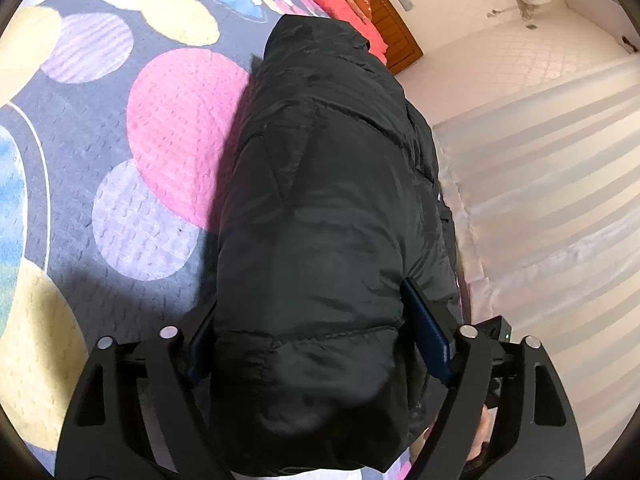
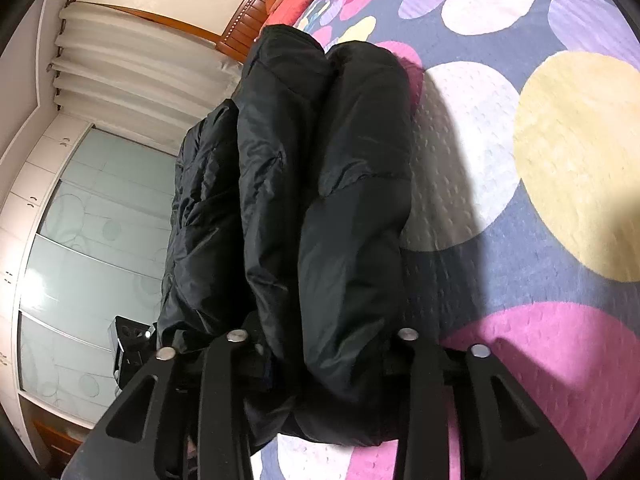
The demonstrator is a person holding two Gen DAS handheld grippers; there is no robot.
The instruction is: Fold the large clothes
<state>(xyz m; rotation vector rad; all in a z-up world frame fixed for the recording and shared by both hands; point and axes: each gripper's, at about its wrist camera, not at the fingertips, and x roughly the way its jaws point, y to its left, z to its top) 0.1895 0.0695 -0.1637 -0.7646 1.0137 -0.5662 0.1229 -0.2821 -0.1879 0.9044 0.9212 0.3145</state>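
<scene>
A black puffer jacket [image 1: 320, 200] is folded into a thick bundle over a bed with a grey cover with coloured circles [image 1: 120, 100]. My left gripper [image 1: 316, 332] is shut on the bundle's near end, one blue-padded finger [image 1: 426, 332] on each side of it. In the right wrist view the jacket [image 2: 320, 200] shows as several stacked layers. My right gripper [image 2: 320, 360] is shut on its near end, and its fingertips are hidden in the fabric. The bundle looks held up off the cover.
The circle-patterned cover [image 2: 540, 160] spreads across the bed. A red pillow [image 1: 340, 4] and a wooden headboard [image 1: 384, 20] lie at the far end. White curtains [image 1: 540, 200] and a glass-door wardrobe [image 2: 92, 240] stand beside the bed.
</scene>
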